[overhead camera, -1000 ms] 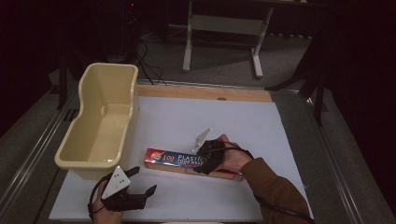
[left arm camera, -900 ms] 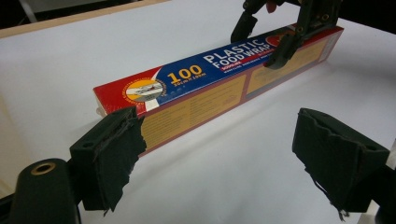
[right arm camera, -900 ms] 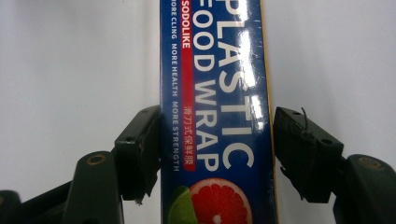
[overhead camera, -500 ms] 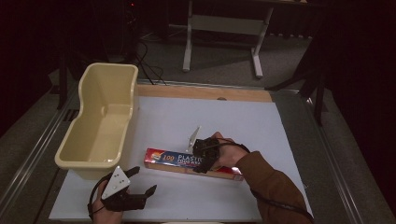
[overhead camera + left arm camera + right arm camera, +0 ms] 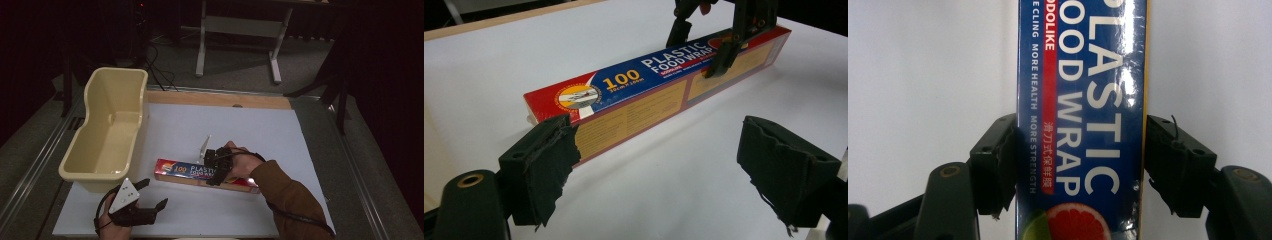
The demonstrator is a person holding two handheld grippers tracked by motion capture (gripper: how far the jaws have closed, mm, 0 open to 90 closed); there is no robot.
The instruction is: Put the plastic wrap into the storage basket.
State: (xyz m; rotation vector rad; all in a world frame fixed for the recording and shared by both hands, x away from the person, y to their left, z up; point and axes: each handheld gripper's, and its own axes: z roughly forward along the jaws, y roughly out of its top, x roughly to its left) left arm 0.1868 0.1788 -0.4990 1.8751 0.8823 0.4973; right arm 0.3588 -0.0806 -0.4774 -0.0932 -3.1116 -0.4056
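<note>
Right gripper (image 5: 1079, 165) is clamped on the wrap box (image 5: 205, 173) mid-frame, not lifted; left gripper (image 5: 150, 199) idles wide open, tub (image 5: 90, 172) at left empty.

Glossy cardboard food wrap box (image 5: 1080, 100)

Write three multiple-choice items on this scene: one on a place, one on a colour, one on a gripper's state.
1. Where does the food wrap box lie?
A. inside the tub
B. on the white board, right of the tub
C. on the floor

2. What colour is the tub?
A. pale yellow
B. green
C. black

3. How does the right gripper stand?
A. far from the box, wide open
B. shut on a cable
C. jaws on both long sides of the box

Key:
1 B, the high view shows the box flat on the board beside the tub.
2 A, its walls are cream-yellow.
3 C, the right gripper view shows a jaw against each side.
</note>
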